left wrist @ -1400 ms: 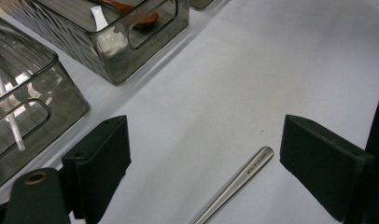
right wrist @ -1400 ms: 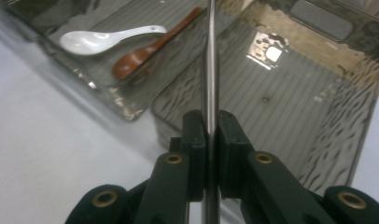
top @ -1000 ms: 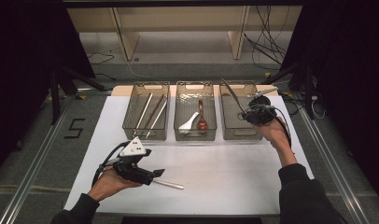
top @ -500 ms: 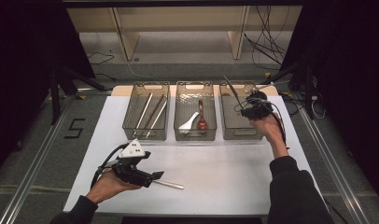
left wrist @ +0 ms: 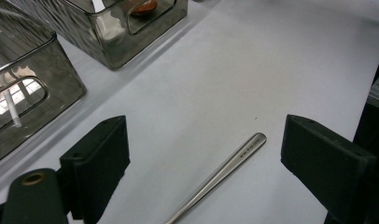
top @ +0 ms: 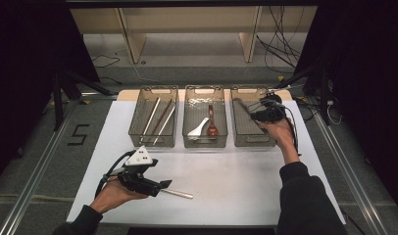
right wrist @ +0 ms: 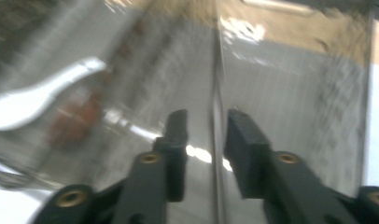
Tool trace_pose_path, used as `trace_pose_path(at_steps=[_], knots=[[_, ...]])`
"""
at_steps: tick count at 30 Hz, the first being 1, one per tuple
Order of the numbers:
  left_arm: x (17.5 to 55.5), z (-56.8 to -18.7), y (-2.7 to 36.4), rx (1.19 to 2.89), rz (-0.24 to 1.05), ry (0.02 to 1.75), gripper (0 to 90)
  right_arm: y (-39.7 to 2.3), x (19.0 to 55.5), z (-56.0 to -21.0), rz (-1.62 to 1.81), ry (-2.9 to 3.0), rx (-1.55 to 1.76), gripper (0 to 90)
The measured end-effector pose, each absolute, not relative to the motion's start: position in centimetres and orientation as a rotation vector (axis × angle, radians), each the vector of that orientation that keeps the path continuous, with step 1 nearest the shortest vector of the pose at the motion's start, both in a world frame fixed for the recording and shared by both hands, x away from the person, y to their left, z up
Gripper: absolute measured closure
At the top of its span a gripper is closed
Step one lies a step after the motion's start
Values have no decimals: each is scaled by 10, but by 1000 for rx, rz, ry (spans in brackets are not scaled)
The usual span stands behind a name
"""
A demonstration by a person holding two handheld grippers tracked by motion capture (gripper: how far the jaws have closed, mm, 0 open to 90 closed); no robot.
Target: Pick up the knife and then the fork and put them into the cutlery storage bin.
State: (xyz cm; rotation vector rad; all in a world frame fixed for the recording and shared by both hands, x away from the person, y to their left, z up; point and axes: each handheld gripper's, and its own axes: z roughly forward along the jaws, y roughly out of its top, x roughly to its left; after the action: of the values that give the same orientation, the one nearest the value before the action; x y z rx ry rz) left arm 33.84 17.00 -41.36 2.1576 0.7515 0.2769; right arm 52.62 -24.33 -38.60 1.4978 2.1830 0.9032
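My left gripper (top: 165, 185) rests low on the white table at the front left, with my left gripper (left wrist: 204, 126) open wide. A steel utensil handle (left wrist: 225, 168) lies flat between its jaws, untouched; the handle (top: 180, 194) points right. My right gripper (top: 252, 115) hangs over the right bin (top: 253, 142). In the blurred right gripper view my right gripper (right wrist: 206, 116) has its jaws a little apart, and they have just been opening. A thin straight utensil (right wrist: 216, 70) runs up from the gap, and the pads do not press on it.
Three smoky clear bins stand in a row at the back of the white sheet. The left bin (top: 153, 143) holds chopsticks (top: 158, 117). The middle bin (top: 205, 143) holds a white spoon (top: 199, 128) and a red-brown spoon (top: 211, 128). Dark floor and rails flank the table.
The thin utensil at my right gripper has sunk lower into the right bin, and that hand has shifted slightly. The left gripper and the steel handle have stayed put.
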Motion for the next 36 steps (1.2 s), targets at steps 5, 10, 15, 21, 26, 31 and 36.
trace_pose_path(at_steps=[5,10,15,21,26,31,36], knots=[[339,-414,171,2162,275,755,149,-238,518,-373,923,2216,1420,597],[340,-414,170,2165,278,753,149,-239,506,-367,933,2249,1363,511],[343,-415,170,2180,277,759,149,-237,484,-360,969,2267,1287,422],[347,-417,172,2219,283,753,153,-224,443,-363,1055,2310,1150,371],[352,-419,176,2249,255,782,157,-219,414,-376,1111,2356,1092,327],[352,-419,169,2345,254,744,158,-220,392,-384,1163,2342,1091,319],[357,-424,158,2471,234,717,167,-218,373,-389,1173,2378,1062,315]])
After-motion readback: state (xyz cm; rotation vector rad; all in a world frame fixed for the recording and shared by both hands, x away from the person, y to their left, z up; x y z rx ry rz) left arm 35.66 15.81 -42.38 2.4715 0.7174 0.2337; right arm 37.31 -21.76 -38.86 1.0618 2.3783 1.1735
